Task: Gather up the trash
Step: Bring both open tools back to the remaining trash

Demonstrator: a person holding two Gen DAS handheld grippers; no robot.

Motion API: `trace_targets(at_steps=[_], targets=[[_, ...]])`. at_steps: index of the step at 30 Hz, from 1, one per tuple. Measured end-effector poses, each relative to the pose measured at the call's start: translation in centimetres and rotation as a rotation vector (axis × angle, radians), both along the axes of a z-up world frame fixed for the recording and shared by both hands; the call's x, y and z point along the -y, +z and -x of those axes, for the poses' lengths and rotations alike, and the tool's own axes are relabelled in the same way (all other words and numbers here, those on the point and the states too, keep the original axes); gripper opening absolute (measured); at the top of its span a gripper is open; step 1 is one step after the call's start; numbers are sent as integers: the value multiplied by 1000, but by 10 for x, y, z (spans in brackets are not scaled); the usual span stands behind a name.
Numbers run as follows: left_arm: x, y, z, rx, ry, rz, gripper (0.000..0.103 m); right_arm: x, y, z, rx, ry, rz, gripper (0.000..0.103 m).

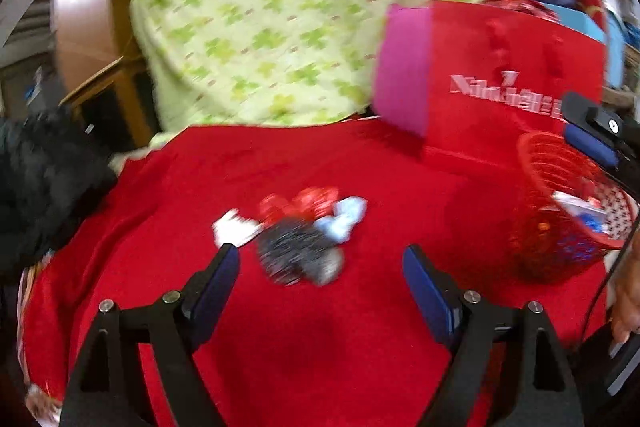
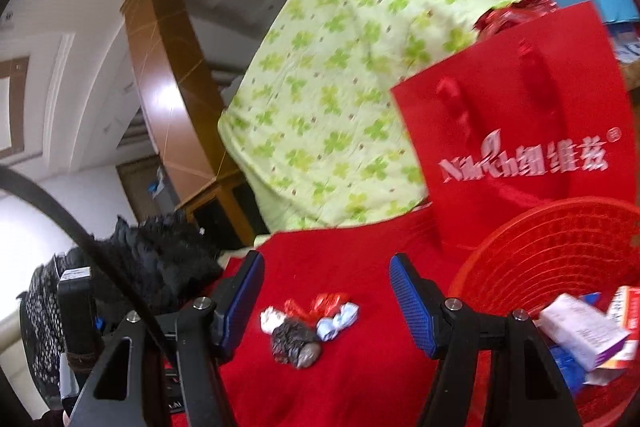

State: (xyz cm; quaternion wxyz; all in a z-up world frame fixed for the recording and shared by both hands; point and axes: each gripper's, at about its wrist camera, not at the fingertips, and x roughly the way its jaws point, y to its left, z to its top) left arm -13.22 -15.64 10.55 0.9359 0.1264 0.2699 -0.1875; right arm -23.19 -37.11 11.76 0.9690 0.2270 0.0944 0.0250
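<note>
Trash (image 2: 308, 327) we see as a small crumpled heap of red, white, pale-blue and grey wrappers on the red cloth (image 2: 360, 387); both our grippers (image 1: 320, 267) (image 2: 326, 291) gape empty before it.

Four crumpled wrappers (image 2: 306, 323) clustered mid-worktop (image 2: 360, 387): one white, one red, one pale blue, one dark grey. One red basket (image 2: 552, 251). One red bag (image 2: 520, 131).

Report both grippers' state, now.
Left gripper: open, holding nothing.
Right gripper: open, holding nothing.
</note>
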Motion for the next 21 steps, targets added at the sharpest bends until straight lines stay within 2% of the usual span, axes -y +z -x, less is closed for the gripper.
trace_targets(at_steps=[5,8,13,21], targets=[[-50,-18,-28,-28,111,24,84,-27,-16,-34,-106,34,46,69],[-80,-35,-44,-76,171,43,84,-48,-29,-59,-186,47,85,69],[-125,-67,-62,-130,268,44,84,-72,-48,-85,-262,62,131,69],[-151,-100,-81,-206,338,51,84,-98,-69,-110,-354,93,163,69]])
